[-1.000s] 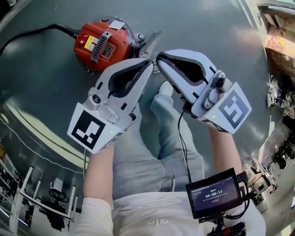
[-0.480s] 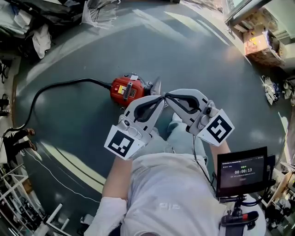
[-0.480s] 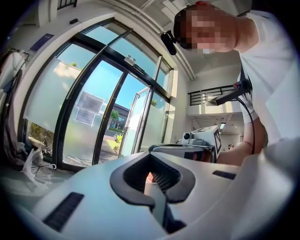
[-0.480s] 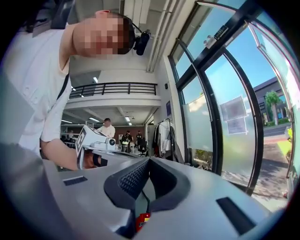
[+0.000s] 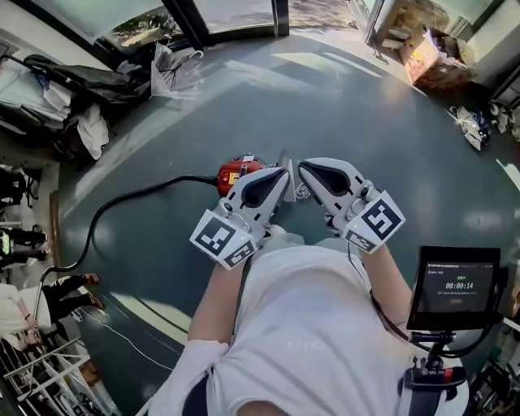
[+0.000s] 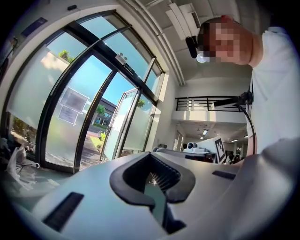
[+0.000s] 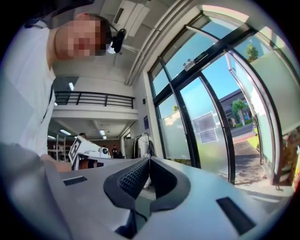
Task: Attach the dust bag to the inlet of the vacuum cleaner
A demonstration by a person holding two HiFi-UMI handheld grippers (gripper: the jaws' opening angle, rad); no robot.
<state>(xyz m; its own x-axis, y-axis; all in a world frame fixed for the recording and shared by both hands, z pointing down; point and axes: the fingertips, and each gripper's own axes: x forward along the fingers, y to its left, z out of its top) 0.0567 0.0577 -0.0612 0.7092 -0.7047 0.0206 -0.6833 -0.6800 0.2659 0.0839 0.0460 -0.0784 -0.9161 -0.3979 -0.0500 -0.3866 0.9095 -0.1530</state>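
Note:
The red vacuum cleaner (image 5: 238,172) lies on the grey floor, far below my grippers, with its black cord (image 5: 122,203) trailing off to the left. A small grey piece (image 5: 283,158) lies against its right end; I cannot tell what it is. I hold both grippers level at chest height with their tips close together. The left gripper (image 5: 284,173) (image 6: 150,155) is shut with nothing in it. The right gripper (image 5: 301,166) (image 7: 149,160) is also shut and holds nothing. Each gripper view looks across the room at glass doors, and neither shows a dust bag.
A clear plastic bag (image 5: 174,67) and heaps of clothes (image 5: 88,122) lie at the back left. Cardboard boxes (image 5: 426,53) stand at the back right, glass doors (image 5: 236,12) at the far end. A small screen (image 5: 457,284) hangs at my right hip. Racks (image 5: 32,370) stand at the lower left.
Both grippers have risen from just above the vacuum cleaner up to chest height, staying tip to tip. The head view has lifted too, so the vacuum cleaner now looks small and far below.

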